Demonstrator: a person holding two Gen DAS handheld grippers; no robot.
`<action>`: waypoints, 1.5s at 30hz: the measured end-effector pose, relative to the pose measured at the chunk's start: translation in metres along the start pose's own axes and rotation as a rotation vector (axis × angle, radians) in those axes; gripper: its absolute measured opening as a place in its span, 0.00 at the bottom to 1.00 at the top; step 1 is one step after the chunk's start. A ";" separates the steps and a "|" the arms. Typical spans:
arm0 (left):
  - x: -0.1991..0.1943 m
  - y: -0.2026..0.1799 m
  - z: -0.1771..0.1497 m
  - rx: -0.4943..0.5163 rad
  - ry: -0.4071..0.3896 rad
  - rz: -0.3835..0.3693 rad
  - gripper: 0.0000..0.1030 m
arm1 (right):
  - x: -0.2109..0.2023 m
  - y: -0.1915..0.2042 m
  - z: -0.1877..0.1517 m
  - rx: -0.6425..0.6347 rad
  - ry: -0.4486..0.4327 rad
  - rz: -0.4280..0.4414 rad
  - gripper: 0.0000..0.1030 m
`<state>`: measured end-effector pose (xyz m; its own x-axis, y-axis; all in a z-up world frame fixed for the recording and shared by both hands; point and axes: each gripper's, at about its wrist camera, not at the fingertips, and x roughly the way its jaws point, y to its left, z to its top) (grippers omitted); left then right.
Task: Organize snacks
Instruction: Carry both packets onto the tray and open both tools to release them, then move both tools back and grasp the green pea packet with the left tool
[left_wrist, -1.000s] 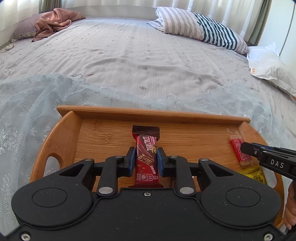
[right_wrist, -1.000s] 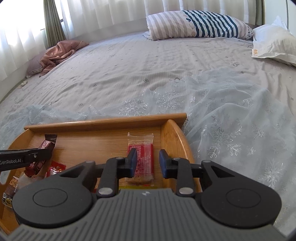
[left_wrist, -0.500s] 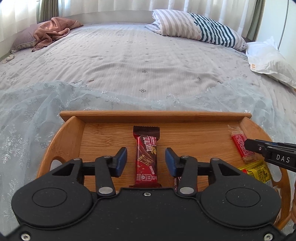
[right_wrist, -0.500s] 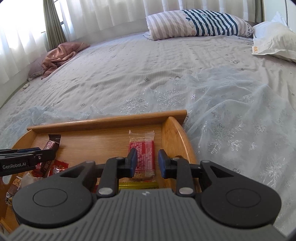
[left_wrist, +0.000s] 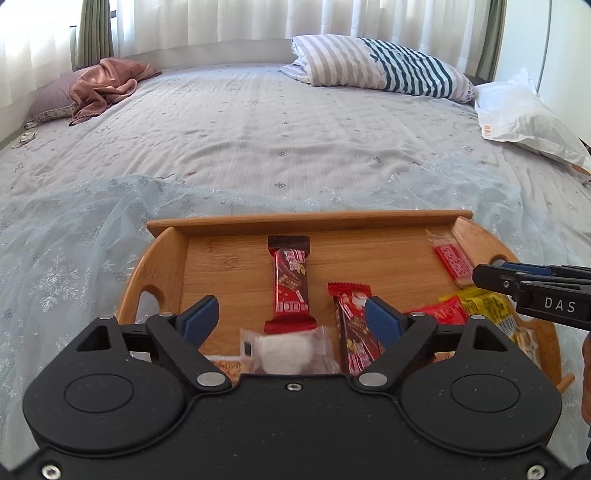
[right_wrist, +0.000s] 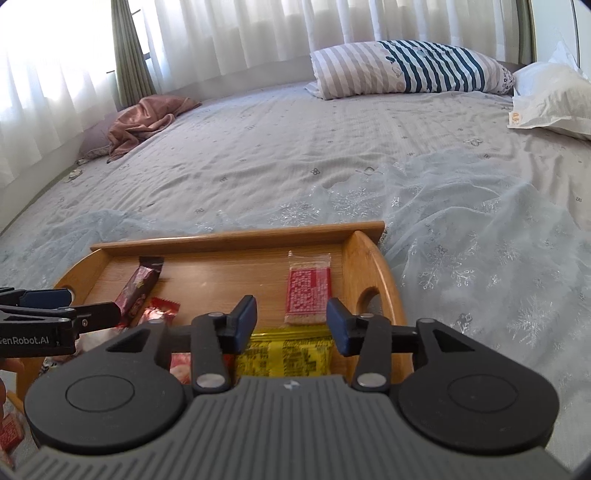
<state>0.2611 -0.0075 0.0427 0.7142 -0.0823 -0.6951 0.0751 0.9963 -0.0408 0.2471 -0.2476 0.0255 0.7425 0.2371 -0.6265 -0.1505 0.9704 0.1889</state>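
On the bed sits a wooden tray (left_wrist: 168, 258), and the sorting looks partly done. From the left wrist view, the left gripper (left_wrist: 291, 319) has its jaws opening, nothing pinched between them. Just past it, at twelve o'clock, a dark red chocolate bar (left_wrist: 290, 280) lies straight, lengthways toward the tray's far wall, looking set in place. At about six o'clock from that bar a white wrapped sweet (left_wrist: 286, 349) lies loose, and at four o'clock a second red bar (left_wrist: 352, 325) lies slightly askew.

Moving right, a small heap of red and yellow packets (left_wrist: 476, 304) is crowded at the tray's near right, which I'd judge is the work left over. At the tray's two o'clock corner a red-printed biscuit pack (right_wrist: 308, 291) lies squared to the side wall. The right gripper (right_wrist: 291, 323) stands just short of it, jaws opening and empty, with a yellow packet (right_wrist: 284, 354) below them.
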 end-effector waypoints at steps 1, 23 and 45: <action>-0.005 0.000 -0.002 0.001 -0.003 -0.001 0.84 | -0.003 0.002 -0.002 -0.004 -0.005 0.005 0.63; -0.097 -0.002 -0.077 0.027 -0.012 -0.054 0.92 | -0.081 0.041 -0.052 -0.117 -0.077 0.078 0.82; -0.127 -0.022 -0.153 0.062 0.061 -0.167 0.66 | -0.113 0.058 -0.119 -0.238 -0.045 0.088 0.83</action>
<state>0.0625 -0.0150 0.0223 0.6452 -0.2429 -0.7244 0.2330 0.9655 -0.1162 0.0773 -0.2126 0.0171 0.7471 0.3241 -0.5803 -0.3614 0.9308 0.0545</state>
